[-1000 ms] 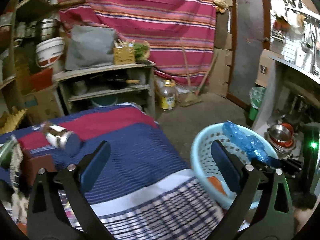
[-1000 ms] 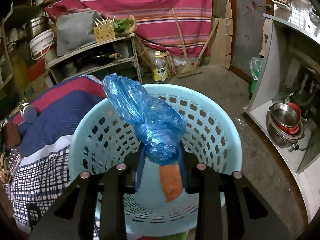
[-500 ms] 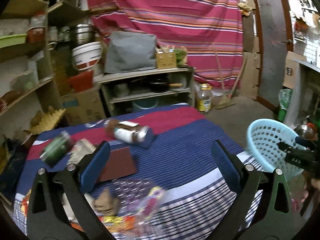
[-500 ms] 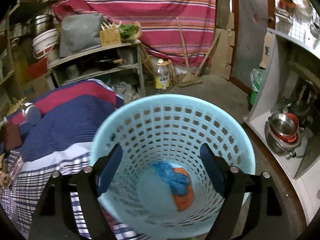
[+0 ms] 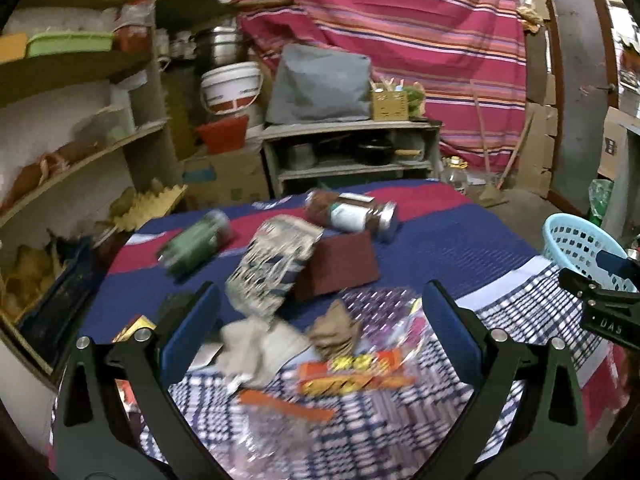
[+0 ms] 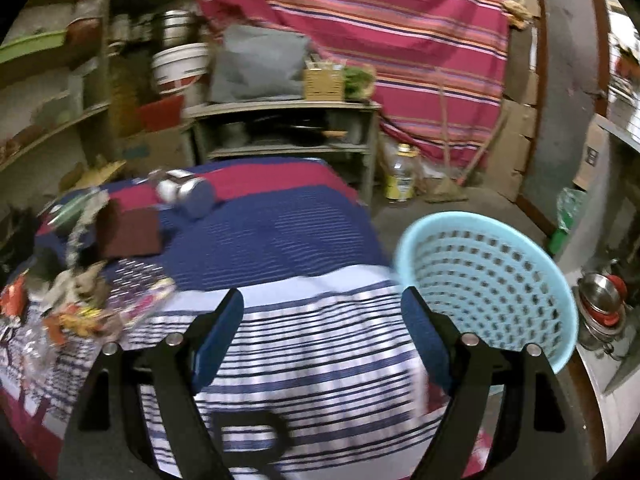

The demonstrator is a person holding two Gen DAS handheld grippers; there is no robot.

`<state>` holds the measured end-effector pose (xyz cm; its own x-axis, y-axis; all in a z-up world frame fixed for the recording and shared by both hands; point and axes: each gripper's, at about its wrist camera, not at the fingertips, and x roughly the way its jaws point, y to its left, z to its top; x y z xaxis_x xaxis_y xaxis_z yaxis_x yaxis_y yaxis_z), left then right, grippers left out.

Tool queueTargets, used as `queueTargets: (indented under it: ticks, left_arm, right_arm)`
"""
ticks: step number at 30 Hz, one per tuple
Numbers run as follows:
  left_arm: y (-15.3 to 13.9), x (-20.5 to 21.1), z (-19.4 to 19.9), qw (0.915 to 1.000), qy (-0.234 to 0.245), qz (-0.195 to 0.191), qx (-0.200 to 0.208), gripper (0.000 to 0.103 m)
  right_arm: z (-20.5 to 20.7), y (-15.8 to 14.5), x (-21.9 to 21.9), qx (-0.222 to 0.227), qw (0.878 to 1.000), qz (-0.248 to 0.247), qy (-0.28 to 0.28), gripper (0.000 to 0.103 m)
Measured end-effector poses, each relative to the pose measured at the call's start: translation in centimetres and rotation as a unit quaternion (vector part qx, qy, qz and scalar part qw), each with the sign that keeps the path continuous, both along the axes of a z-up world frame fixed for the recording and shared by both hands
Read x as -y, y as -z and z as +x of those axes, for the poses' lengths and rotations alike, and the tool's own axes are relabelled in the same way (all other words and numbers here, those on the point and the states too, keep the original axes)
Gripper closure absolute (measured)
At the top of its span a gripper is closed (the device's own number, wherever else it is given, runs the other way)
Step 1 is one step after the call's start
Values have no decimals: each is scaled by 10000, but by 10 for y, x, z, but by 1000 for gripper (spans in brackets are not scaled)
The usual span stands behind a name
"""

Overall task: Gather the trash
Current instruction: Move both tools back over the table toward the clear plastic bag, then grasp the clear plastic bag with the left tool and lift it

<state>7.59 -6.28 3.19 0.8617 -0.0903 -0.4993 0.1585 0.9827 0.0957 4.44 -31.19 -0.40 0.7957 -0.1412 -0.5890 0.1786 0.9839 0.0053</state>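
Trash lies on the cloth-covered table (image 5: 460, 240): crumpled paper (image 5: 260, 348), a yellow-red wrapper (image 5: 352, 372), a clear patterned bag (image 5: 380, 312), a foil packet (image 5: 276, 264). A jar (image 5: 352, 214), a green bottle (image 5: 196, 246) and a maroon block (image 5: 340, 264) lie behind them. My left gripper (image 5: 320, 328) is open and empty above the wrappers. My right gripper (image 6: 322, 340) is open and empty over the table's striped edge. The light blue basket (image 6: 492, 280) stands right of the table; it also shows in the left wrist view (image 5: 580, 248).
Shelves (image 5: 72, 152) with clutter stand to the left. A low grey shelf unit (image 5: 352, 152) stands behind the table before a striped curtain (image 5: 420, 32). Metal bowls (image 6: 600, 300) sit low on the right. A bottle (image 6: 400, 180) stands on the floor.
My right gripper opened and dropped the blue bag into the basket, then swung left over the table. My left gripper swung left toward the trash pile.
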Motion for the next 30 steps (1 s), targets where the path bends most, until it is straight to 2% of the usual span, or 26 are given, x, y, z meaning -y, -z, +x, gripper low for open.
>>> queueTargets:
  ticks: [6, 12, 19, 23, 26, 28, 30]
  left_arm:
    - [17, -41, -9, 9996, -190, -91, -213, 6]
    - [43, -71, -14, 9977, -257, -209, -587, 6]
    - [70, -81, -16, 9937, -40, -378, -1055, 6]
    - [82, -78, -15, 9925, 63, -304, -1181, 6]
    - [90, -78, -11, 9898, 194, -358, -1367, 24]
    - [95, -80, -6, 9863, 301, -469, -1554, 41]
    - [96, -81, -6, 9858, 332, -507, -1565, 49]
  right_arm:
    - [-7, -1, -48, 34, 9994, -135, -315, 23]
    - [-10, 5, -72, -27, 9990, -217, -398, 23]
    - [-9, 17, -82, -199, 9990, -226, -338, 23]
    - [-5, 25, -87, -317, 9987, -259, -311, 23]
    - [-3, 29, -87, -391, 9986, -218, -290, 23]
    - [-1, 31, -87, -421, 9985, -192, -291, 23]
    - [0, 33, -91, -442, 9983, -194, -319, 23]
